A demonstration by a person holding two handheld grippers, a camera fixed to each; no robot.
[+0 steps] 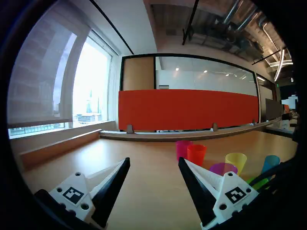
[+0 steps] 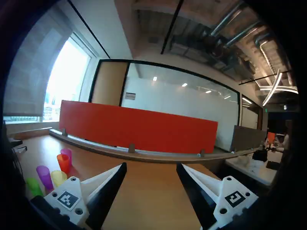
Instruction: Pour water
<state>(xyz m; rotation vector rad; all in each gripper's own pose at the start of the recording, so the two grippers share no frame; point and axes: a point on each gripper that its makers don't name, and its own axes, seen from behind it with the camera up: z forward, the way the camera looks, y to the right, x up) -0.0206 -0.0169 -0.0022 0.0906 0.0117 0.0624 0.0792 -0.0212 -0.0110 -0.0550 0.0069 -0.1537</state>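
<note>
**Item:** plastic cups, six colours, for pouring water.

**Contents:** we list a pink cup [image 1: 182,147], an orange cup [image 1: 197,153], a yellow cup [image 1: 235,160], a purple cup [image 1: 222,168], a blue cup [image 1: 271,161] and a green cup [image 1: 256,183]. The green cup is half hidden behind a finger.

**Location:** the cups are grouped close together on the wooden desk [image 1: 153,184], at about 4 o'clock in the left gripper view. They stand in front of the orange partition [image 1: 188,109].

**Handling:** we judge them light, thin-walled, smooth and slightly springy, so easy to tip or squash. The best hold is across the wall near mid-height, with gentle pressure. We cannot tell whether any cup holds water.

**Tools:** the left gripper [image 1: 153,160] and the right gripper [image 2: 151,165] each have their fingers spread wide. Both hold nothing and sit over bare desk.

**Views compared:**
- The left gripper view brings the cluster near and gives us the blue cup.
- The right gripper view sets the cups farther off at 8 o'clock, with the green one unobstructed.
- The right gripper view also adds a neighbouring white desk [image 2: 249,172] at 3 o'clock.
</note>
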